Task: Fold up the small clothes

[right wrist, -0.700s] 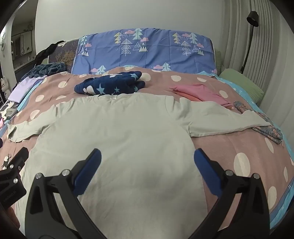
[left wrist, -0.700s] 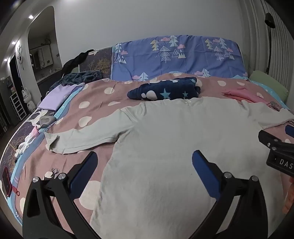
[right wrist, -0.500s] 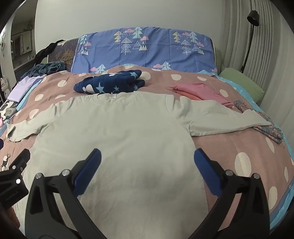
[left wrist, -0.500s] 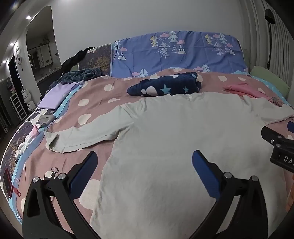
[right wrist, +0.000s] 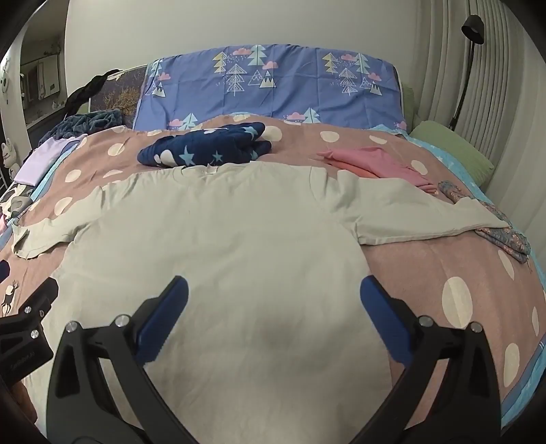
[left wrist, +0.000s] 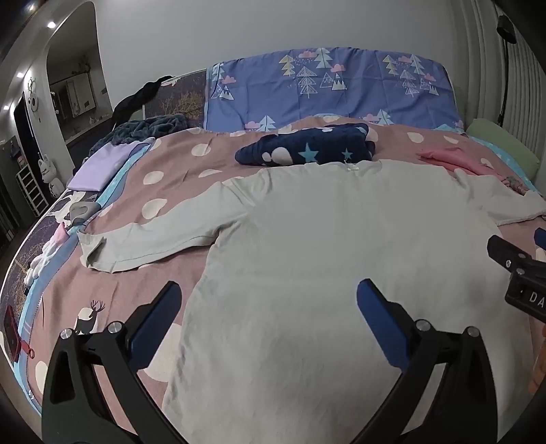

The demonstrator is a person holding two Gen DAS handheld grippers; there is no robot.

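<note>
Left wrist view first: the left gripper [left wrist: 268,312] hangs over the pale grey shirt [left wrist: 334,259], jaws spread wide, nothing between the blue pads [left wrist: 155,322]; the shirt lies flat across the middle of the frame on the pink polka-dot bedspread [left wrist: 170,170], one sleeve stretched out to the left, the other running off to the right edge; the collar sits at the top, just below a navy star-print bundle [left wrist: 307,147]; a pink garment [left wrist: 454,160] rests at upper right, a lilac folded cloth [left wrist: 99,167] at upper left, and the blue tree-print cover [left wrist: 327,92] stands across the back; the right gripper's black body pokes in at the right edge.

Right wrist view now: the right gripper [right wrist: 273,307] is just as wide apart, empty, poised over the shirt's lower body [right wrist: 239,256]; the right sleeve reaches toward a small floral cloth [right wrist: 505,232] at the right edge, its tip lying on it; a green pillow [right wrist: 450,150] sits at upper right; a black lamp [right wrist: 472,25] stands in the top right corner against the curtain.
</note>
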